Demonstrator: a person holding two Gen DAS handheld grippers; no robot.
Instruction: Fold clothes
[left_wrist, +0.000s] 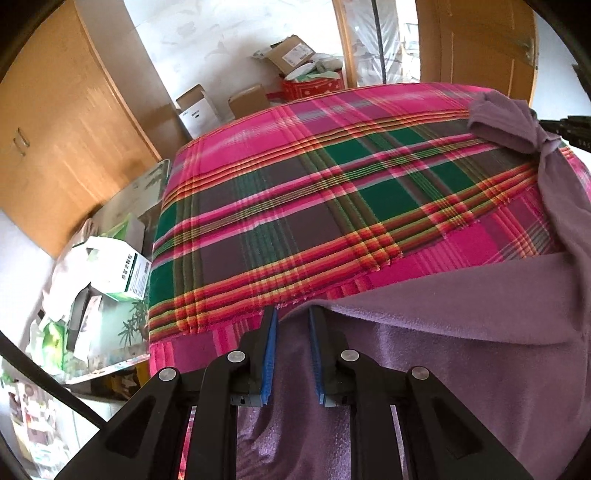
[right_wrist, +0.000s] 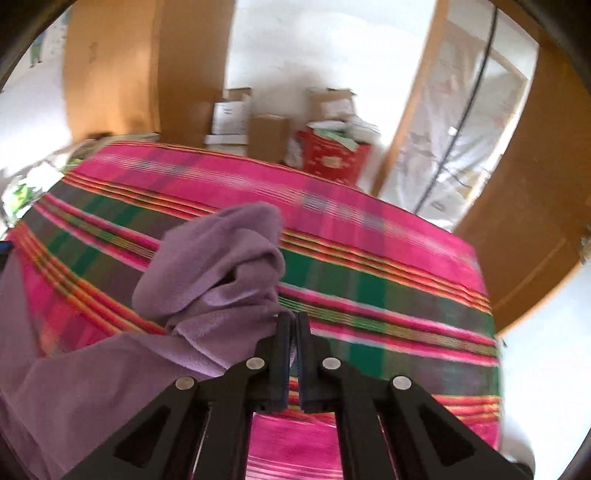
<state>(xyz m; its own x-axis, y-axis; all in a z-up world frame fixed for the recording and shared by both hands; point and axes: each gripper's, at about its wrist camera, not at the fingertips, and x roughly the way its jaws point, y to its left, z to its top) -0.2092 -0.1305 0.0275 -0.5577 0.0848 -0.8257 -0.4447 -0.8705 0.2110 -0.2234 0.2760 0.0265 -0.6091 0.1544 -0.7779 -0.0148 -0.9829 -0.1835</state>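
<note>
A purple fleece garment (left_wrist: 461, 317) lay on a bed covered with a pink-and-green plaid blanket (left_wrist: 295, 192), bunched along the near and right edge rather than spread flat.

Left gripper (left_wrist: 291, 325): jaws partly apart, blue pads either side of a fold of the garment's edge. Whether the pads actually pressed the cloth, couldn't tell; the gap looked wider than the fabric.

Right gripper (right_wrist: 293, 325): clenched nearly shut on a bunched bit of the purple garment (right_wrist: 207, 273), cloth pulled up into a lump just ahead of the fingertips. In the left wrist view that same pinched knot showed at the far right, with the fabric stretched toward it. Right view was motion-blurred.

Step in hand, as I read it: picking up and pulling the garment out to straighten it before any fold. No neat fold visible, so early in the task.

Next move likely calls for the left side to get a firm hold on its edge, then both ends drawn apart and laid flat on the blanket. Risk: the loose left hold slips, and the fleece drags the blanket.

Boxes (left_wrist: 195, 107) and clutter sat beyond the bed, well apart.
</note>
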